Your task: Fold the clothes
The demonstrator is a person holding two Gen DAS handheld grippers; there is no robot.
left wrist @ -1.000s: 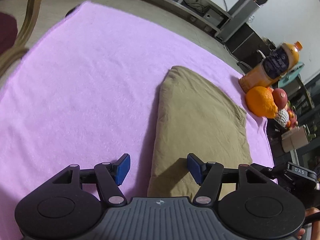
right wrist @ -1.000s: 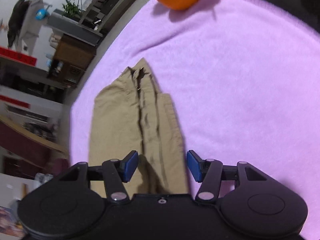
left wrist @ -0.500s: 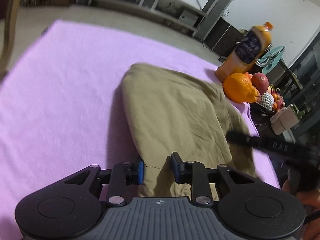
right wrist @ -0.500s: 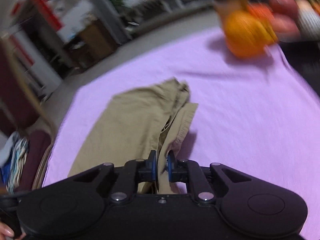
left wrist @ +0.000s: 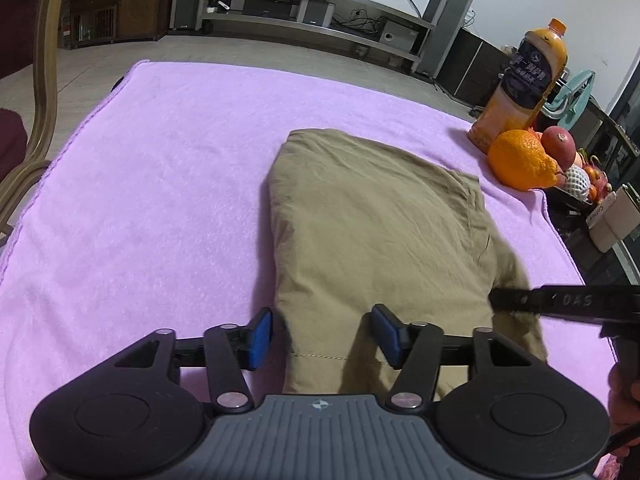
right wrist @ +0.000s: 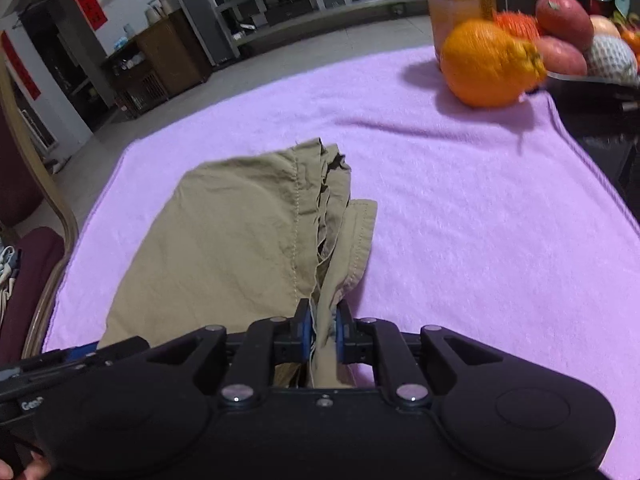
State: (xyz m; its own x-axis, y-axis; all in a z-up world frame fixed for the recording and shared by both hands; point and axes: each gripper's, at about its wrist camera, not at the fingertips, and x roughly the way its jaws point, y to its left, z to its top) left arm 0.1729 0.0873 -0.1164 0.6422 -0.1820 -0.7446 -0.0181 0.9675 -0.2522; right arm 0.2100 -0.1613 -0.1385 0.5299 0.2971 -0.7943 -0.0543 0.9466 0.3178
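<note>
Soft indoor light is falling evenly on the fuzzy lilac blanket, casting faint shadows beside the folded khaki garment. Fisheye distortion is bending the room's edges. The round orange citrus fruit is smearing with motion blur.

Left gripper: jaws opening, straddling the hem
Khaki garment: folded on purple blanket
Right gripper: at garment's right edge
Far right: juice bottle, orange
</note>
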